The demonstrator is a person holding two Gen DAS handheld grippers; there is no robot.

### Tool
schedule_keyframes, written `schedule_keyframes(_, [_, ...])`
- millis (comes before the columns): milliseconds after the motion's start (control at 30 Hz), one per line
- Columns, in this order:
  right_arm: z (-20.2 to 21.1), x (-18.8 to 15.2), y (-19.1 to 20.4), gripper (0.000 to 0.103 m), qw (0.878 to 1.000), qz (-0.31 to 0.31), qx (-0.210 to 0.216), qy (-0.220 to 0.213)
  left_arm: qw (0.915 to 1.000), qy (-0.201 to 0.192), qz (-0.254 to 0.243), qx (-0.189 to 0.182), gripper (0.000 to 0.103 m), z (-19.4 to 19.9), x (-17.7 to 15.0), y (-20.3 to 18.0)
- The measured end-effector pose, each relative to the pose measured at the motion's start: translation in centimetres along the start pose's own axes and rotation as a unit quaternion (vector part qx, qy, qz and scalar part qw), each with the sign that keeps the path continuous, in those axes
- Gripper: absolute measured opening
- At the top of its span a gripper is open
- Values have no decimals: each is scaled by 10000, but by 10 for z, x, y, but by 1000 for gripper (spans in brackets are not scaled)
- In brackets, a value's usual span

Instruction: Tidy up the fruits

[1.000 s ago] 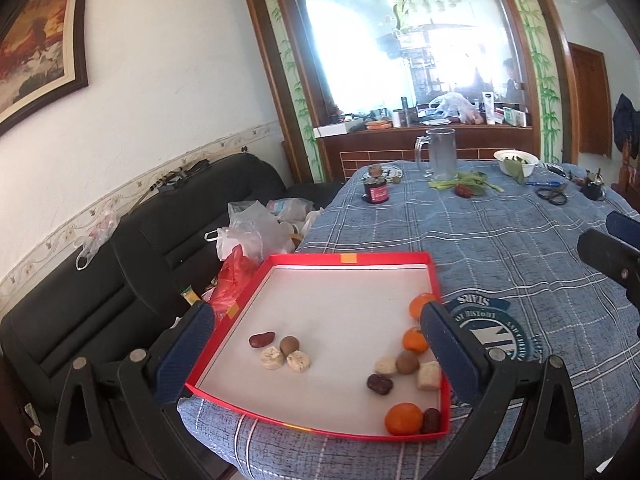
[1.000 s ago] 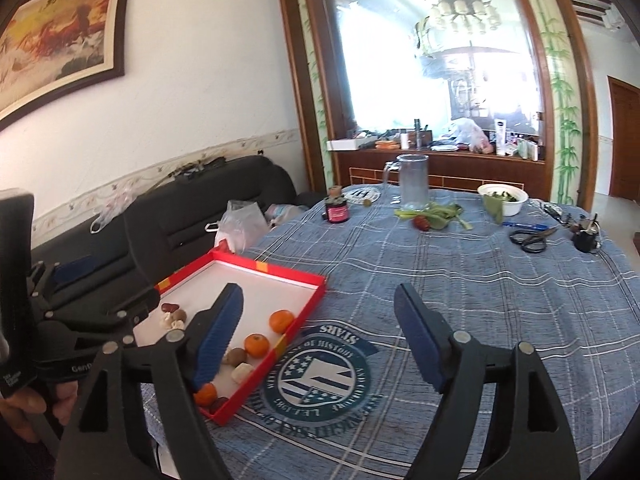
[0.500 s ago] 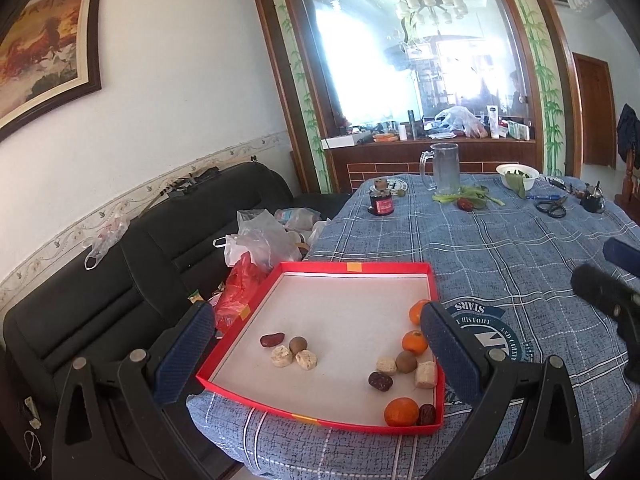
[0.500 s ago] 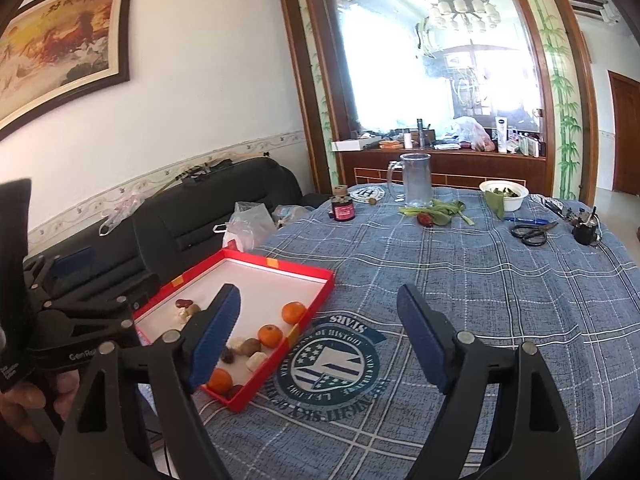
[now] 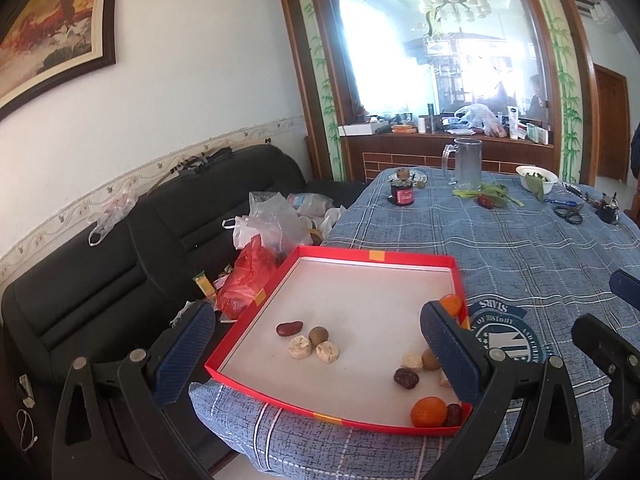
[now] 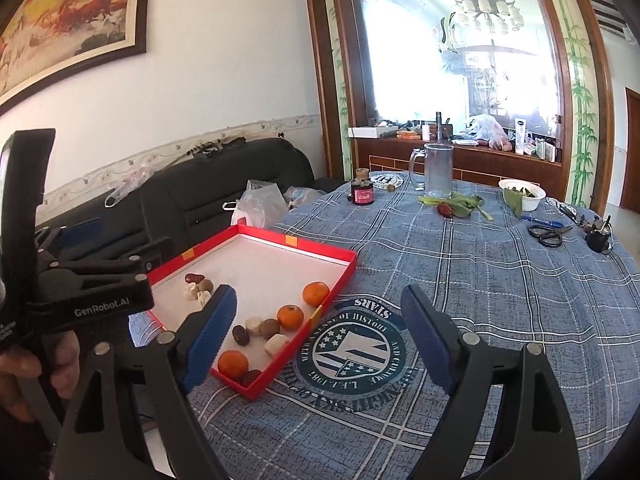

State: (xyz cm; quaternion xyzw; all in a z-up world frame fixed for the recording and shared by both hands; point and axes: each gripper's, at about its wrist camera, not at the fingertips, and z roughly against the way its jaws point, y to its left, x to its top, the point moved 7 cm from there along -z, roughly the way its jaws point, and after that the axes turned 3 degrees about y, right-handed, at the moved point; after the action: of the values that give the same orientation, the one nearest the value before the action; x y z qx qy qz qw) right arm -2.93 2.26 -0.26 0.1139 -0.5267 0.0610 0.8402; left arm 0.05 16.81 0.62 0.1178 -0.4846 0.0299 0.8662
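On the bench's blue checked cloth (image 6: 500,280), a red tray (image 6: 340,266) holds oranges (image 6: 290,317); the left tool (image 5: 316,344) gapes empty, the right tool (image 6: 316,326) is opening, empty.

This was a lived-in home, a dining and sitting room in one. A table (image 6: 500,280) under a blue plaid cloth carried a glass mug (image 6: 438,170), a bowl (image 6: 524,192) of greens and scissors (image 6: 546,236). A black sofa (image 5: 120,264) strewn with plastic bags (image 5: 264,228) stood against a white wall beneath a framed horse painting (image 6: 68,16). A wood-framed glass partition (image 5: 440,40) painted with bamboo showed a chandelier (image 6: 486,14) beyond, above a cluttered ledge (image 5: 440,130).
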Motion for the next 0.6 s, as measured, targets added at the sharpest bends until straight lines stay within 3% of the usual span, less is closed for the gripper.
schedule_keyframes(600, [-34, 22, 25, 85, 9999, 7, 64, 92, 9992, 13, 352, 204, 103, -21, -1, 46])
